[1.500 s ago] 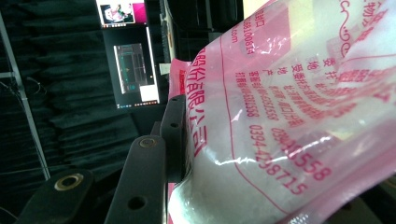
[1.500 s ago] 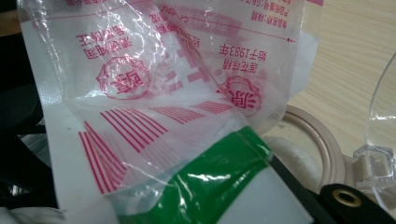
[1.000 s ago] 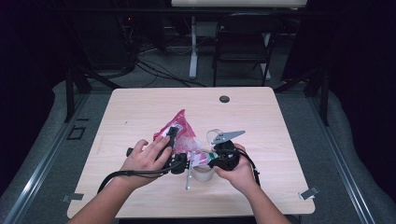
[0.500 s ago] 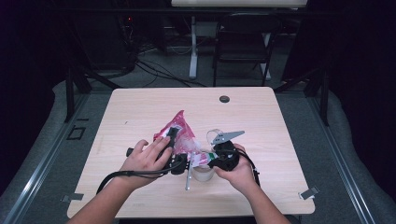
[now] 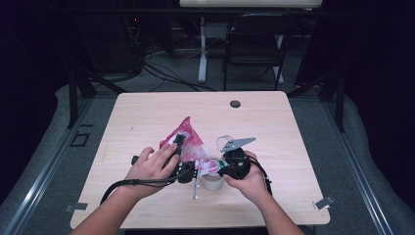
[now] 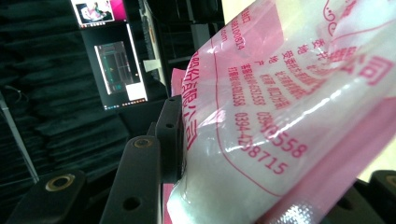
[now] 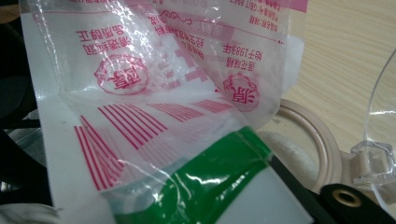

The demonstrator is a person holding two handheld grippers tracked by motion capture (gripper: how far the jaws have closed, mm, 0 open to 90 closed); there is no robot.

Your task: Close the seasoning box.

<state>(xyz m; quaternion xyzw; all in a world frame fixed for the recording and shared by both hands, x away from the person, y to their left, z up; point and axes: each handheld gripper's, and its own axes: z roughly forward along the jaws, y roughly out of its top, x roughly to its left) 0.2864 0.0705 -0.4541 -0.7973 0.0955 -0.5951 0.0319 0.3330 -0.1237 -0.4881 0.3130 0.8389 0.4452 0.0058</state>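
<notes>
Showing the high view: the pink-printed plastic bag [image 5: 188, 142] lies near the middle of the wooden table [image 5: 274, 122], stretched between the left gripper [image 5: 188, 166] and the right gripper [image 5: 226, 169]; a beige cup [image 5: 213, 182] stands just below the bag's right end, a clear lid [image 5: 224, 143] beside it.
Left gripper view: one black jaw presses against the bag's [image 6: 280, 116] bulging side, and the bag sits between the jaws, which stand partly apart and pinch it.
Right gripper view: the bag's [image 7: 154, 93] green-striped corner reaches down to the jaws, which are pressed together on it; the cup's rim [image 7: 313, 135] lies just behind, the lid [image 7: 383, 135] at the right edge.
</notes>
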